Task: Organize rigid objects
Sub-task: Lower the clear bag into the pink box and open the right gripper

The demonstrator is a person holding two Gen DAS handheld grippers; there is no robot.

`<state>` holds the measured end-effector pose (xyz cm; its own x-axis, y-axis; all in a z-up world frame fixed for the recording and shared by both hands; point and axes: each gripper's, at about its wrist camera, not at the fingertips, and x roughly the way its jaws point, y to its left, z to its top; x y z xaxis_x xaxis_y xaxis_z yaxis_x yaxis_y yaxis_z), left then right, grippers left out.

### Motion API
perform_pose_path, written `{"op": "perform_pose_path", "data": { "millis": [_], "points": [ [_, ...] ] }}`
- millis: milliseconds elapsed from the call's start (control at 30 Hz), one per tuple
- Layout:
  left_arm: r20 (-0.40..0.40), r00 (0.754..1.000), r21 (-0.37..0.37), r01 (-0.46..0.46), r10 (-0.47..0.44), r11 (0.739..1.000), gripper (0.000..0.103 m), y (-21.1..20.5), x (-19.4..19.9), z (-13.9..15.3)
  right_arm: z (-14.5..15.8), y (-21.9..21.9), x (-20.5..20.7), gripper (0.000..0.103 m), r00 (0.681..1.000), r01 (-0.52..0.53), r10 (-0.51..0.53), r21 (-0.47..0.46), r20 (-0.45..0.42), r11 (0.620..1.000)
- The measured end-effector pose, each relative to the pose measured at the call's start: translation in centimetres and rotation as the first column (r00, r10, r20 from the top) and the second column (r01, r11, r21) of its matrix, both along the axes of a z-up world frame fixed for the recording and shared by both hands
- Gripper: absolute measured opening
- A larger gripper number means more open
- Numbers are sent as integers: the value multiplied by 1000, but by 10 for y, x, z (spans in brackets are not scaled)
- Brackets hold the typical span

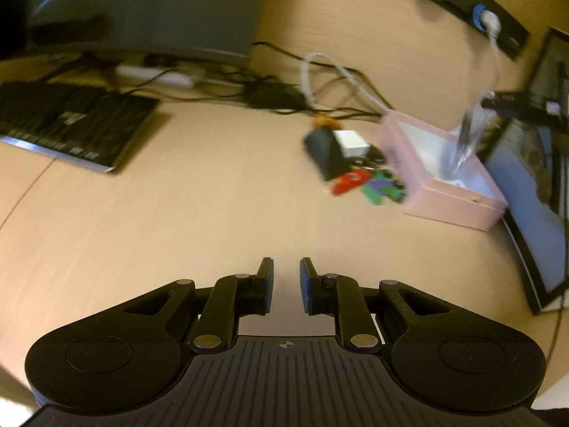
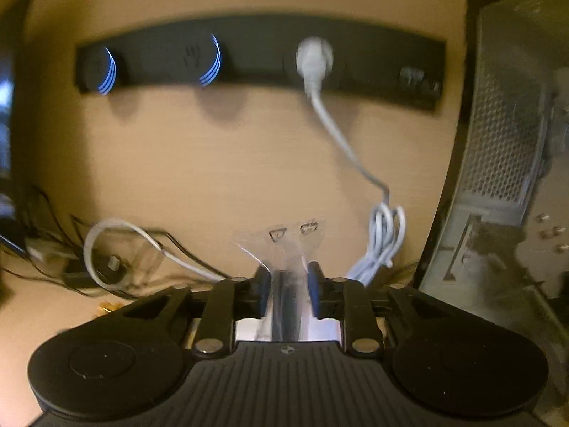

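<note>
An open pink box (image 1: 444,206) with a white inside stands at the right of the wooden desk (image 1: 177,231). Beside its left wall lies a small pile: a dark block (image 1: 320,153), a white block (image 1: 352,142), a red piece (image 1: 350,181), and green and purple pieces (image 1: 384,188). My left gripper (image 1: 287,277) hovers over bare desk short of them, shut and holding nothing. A clear plastic packet (image 1: 467,138) hangs over the box. In the right wrist view that packet (image 2: 288,249) sits between the fingers of my right gripper (image 2: 288,270), whose jaws stand slightly apart.
A black keyboard (image 1: 67,124) lies at the left, under a grey monitor (image 1: 142,7). Tangled cables (image 1: 284,92) run along the back. A black socket strip (image 2: 259,57) on the wall holds a white plug (image 2: 314,57) with a coiled white cable (image 2: 386,235). A computer case (image 2: 508,142) stands at the right.
</note>
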<state>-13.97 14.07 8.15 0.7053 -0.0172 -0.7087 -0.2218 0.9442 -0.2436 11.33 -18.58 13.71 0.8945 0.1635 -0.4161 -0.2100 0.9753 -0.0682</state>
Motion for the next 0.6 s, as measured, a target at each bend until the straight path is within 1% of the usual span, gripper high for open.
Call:
{"op": "perform_pose_path", "data": {
  "millis": [67,133,233,300,367,433,600],
  "points": [
    [-9,1000,-11,-22,22,1000,18,9,-3,-3,-7,5,-7,50,999,-31,31,9,-14,999],
    [-21,999,-19,-31,30,999,18,15,1,-5,-14,12,-21,55,998,-58,58,-15,-7,998],
    [-21,1000,-29,-16,15,999,18,20,11,-6,-23,19,-47,56,996,-84,84,-53,7,995],
    [-17,1000,-41,1,-1,999,18,20,21,-8,-26,17,-66,60,996,-94,94,-46,8,995],
    [-13,1000,-49,19,-20,999,18,18,31,-11,-31,15,-84,66,995,-97,97,-38,1,995],
    [-8,999,-52,35,-35,998,18,16,42,-12,-38,12,-103,68,995,-98,97,-39,-13,994],
    [25,996,-48,84,-83,995,18,12,72,-9,-54,10,-145,68,997,-78,75,-98,-34,992]
  ]
}}
